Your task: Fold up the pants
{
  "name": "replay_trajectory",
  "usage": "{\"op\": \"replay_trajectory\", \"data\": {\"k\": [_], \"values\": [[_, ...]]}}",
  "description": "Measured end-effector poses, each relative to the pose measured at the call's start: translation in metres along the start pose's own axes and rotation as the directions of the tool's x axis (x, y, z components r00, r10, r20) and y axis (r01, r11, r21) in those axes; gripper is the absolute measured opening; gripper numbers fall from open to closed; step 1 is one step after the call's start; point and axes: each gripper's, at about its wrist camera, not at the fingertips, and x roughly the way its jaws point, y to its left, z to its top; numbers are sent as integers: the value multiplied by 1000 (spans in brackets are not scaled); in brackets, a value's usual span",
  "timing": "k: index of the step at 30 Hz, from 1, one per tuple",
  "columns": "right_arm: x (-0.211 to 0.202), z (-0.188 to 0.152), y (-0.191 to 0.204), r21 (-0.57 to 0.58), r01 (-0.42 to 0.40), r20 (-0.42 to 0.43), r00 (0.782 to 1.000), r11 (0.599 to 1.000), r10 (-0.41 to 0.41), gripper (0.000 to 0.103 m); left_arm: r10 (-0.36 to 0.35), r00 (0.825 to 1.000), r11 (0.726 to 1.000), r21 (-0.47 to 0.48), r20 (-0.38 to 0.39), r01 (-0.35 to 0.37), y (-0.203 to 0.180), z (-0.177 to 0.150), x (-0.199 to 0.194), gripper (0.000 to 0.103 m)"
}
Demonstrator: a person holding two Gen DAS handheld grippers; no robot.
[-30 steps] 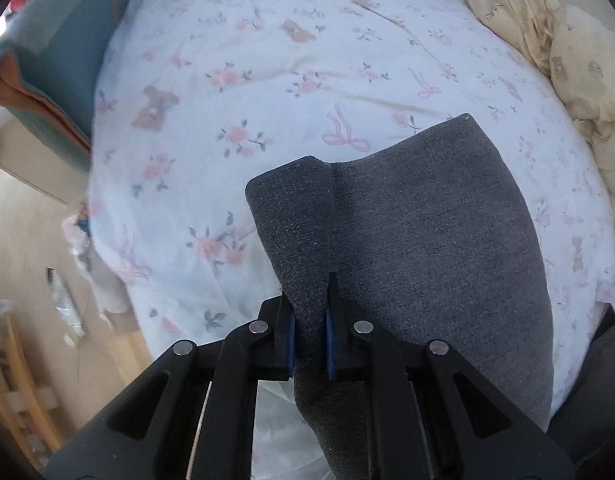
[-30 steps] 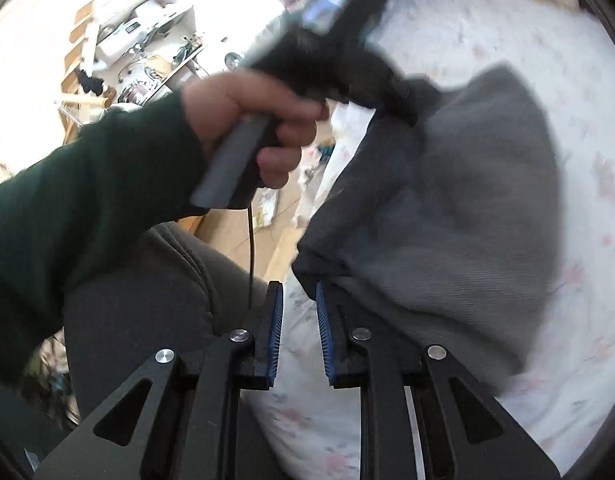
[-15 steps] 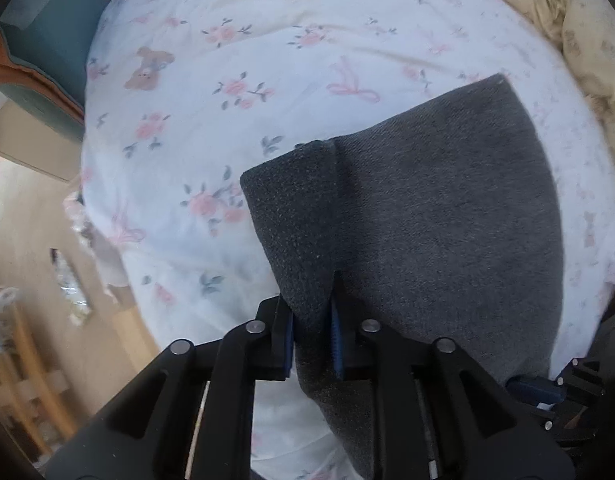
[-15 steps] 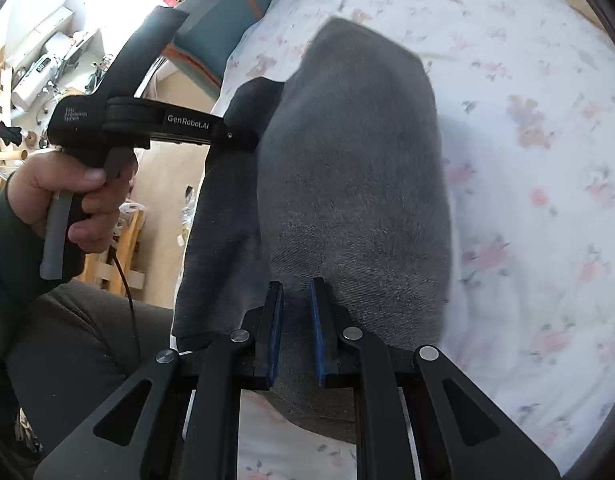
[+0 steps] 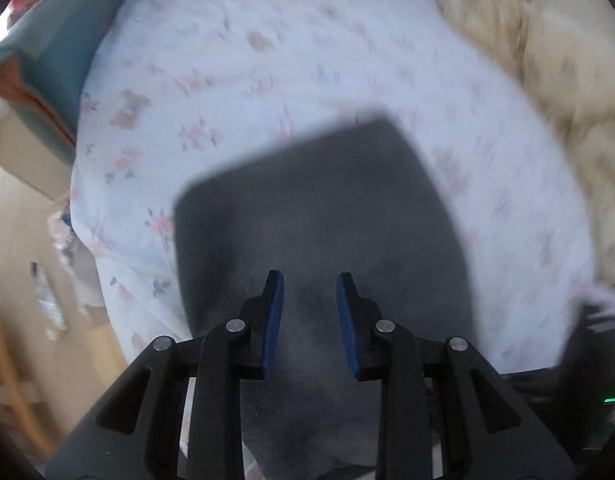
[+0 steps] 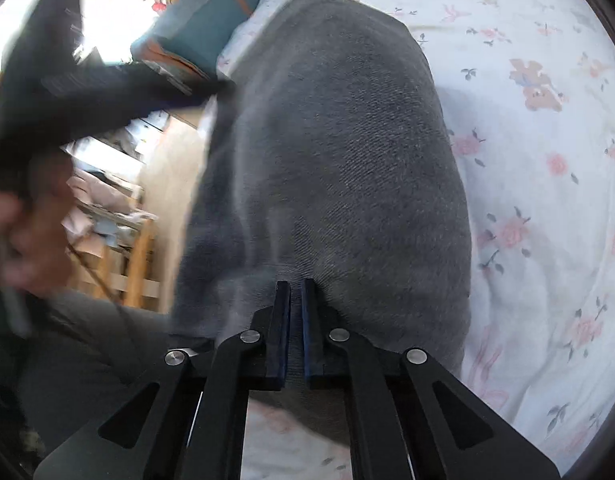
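Left gripper (image 5: 309,282) opening above pants (image 5: 319,220), right gripper (image 6: 295,288) closing on them

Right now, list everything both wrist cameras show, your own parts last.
pants: one, dark grey, folded flat on the bed.
bed sheet: one, white with pink flowers and bears, covering the bed.
quilt: one, cream, bunched at the bed's far right.
teal cushion: one, teal with an orange edge, at the bed's far left.
wooden furniture: light wood, on the floor left of the bed; blurred.
left gripper: black with blue pads, jaws opening, above the pants with no fabric between the pads.
right gripper: black with blue pads, jaws closing on the pants' near edge.
left hand: one, blurred, holding the left gripper's handle.
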Motion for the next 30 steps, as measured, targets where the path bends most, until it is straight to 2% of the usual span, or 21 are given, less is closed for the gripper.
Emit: {"op": "replay_trajectory", "data": {"k": [3, 5, 6, 8, 12, 13, 14, 16, 17, 19, 22, 23, 24, 26, 27, 30], "values": [[-30, -5, 5, -25, 11, 60, 998, 1000, -9, 12, 83, 993, 995, 66, -88, -77, -7, -8, 33, 23], [-42, -11, -1, -10, 79, 81, 994, 997, -78, 11, 77, 991, 996, 43, -106, -72, -5, -7, 38, 23], [-40, -14, -9, 15, 127, 65, 990, 992, -128, 12, 53, 992, 999, 14, -116, -52, -1, -6, 38, 23], [-31, -24, -16, 49, 120, 39, 992, 992, -122, 8, -11, 991, 999, -53, -137, 3, 10, -8, 37, 24], [-20, -19, -10, 38, 115, -96, 989, 993, -111, 8, -27, 988, 997, -74, -153, 15, 16, -12, 38, 24], [-27, -11, -7, 19, 118, -90, 989, 993, -116, 8, -29, 988, 997, -73, -152, 18, 17, -13, 37, 24], [-41, 0, 0, -18, 115, -35, 993, 993, -116, 12, -32, 988, 997, -70, -148, 22, 18, -13, 36, 24], [-64, 37, 5, -61, 153, 83, 986, 986, -147, 12, -41, 988, 997, -67, -147, 31, 20, -15, 35, 24], [-67, 53, 4, -48, 154, 98, 984, 987, -149, 12, -45, 988, 997, -64, -147, 36, 21, -18, 34, 24], [-59, 89, 1, -22, 109, 100, 989, 994, -106, 12, -50, 988, 998, -54, -148, 42, 20, -21, 33, 24], [-19, 127, 7, -71, 175, 106, 980, 982, -167, 12, -75, 985, 995, -74, -154, 65, 30, -24, 36, 24], [1, 136, 6, -77, 190, 76, 980, 979, -184, 12, -86, 983, 993, -88, -160, 73, 32, -24, 37, 24], [15, 139, -1, -83, 235, 56, 971, 969, -230, 12, -90, 982, 993, -94, -164, 75, 35, -24, 38, 24], [43, 139, -12, -115, 378, 42, 926, 919, -376, 18, -113, 978, 990, -102, -173, 96, 39, -26, 42, 24], [54, 138, -23, -96, 404, 43, 915, 910, -402, 19, -129, 975, 988, -105, -180, 111, 39, -26, 44, 24], [50, 135, -49, 13, 366, 45, 930, 931, -366, 19, -142, 971, 986, -118, -193, 121, 42, -23, 49, 24]]}}
